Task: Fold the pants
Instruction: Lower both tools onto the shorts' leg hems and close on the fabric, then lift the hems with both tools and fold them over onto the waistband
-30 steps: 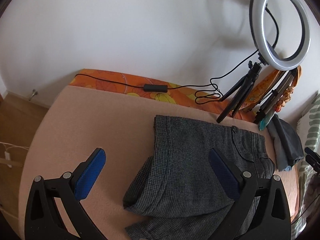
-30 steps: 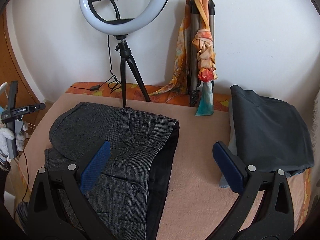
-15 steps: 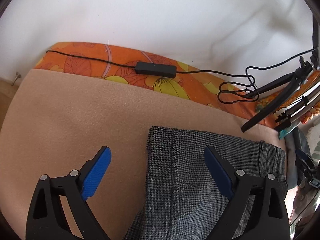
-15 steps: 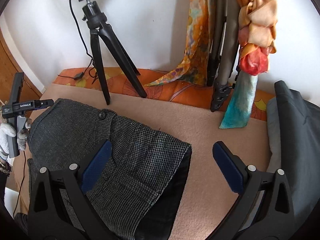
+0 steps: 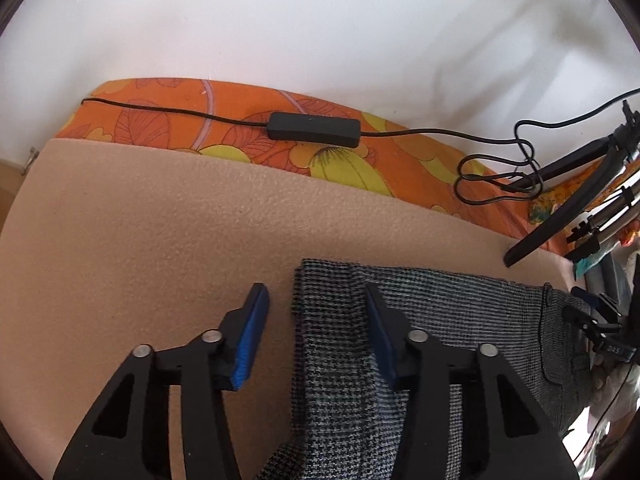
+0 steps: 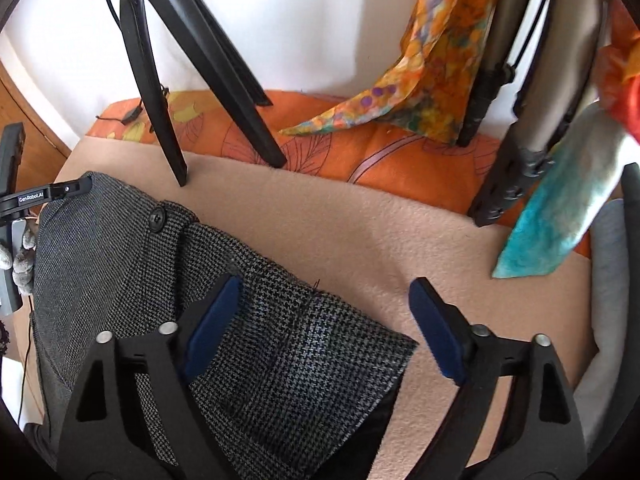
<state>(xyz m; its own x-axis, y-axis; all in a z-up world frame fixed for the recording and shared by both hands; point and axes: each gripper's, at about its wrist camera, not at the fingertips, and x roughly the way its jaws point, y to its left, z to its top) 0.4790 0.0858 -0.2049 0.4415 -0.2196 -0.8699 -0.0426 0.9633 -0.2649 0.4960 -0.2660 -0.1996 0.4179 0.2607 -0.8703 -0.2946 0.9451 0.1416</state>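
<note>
Grey houndstooth pants [image 5: 432,320] spread flat on a beige blanket [image 5: 160,240] over a bed, folded end toward the far edge, where an orange floral sheet [image 5: 400,164] shows along the wall. Left tongs [image 5: 316,322] angled down over one corner of the fabric: half closed, just been closing, left pad over bare blanket, right pad over the cloth, the pants' side edge between them, pads not visibly pressing on it. Right tongs [image 6: 324,312] over the other corner of the pants [image 6: 280,340], wide apart though just narrowed a little; left pad above the cloth, right pad above bare blanket [image 6: 380,240], corner of the fabric between, no grip seen. Waistband button [image 6: 157,216] visible toward the far left of that view, dark lining showing under the near edge. Black tripod legs [image 6: 168,92] planted at the far edge beside the pants. Black cable with an inline switch box [image 5: 314,130] lying along the orange sheet. Second folded tripod [image 6: 504,80] leaning at the wall with an orange patterned scarf [image 6: 432,64] draped on it, a teal cloth end [image 6: 560,216] hanging toward the blanket. Other tongs and a gloved hand [image 6: 22,256] visible at the left rim of the right view.
</note>
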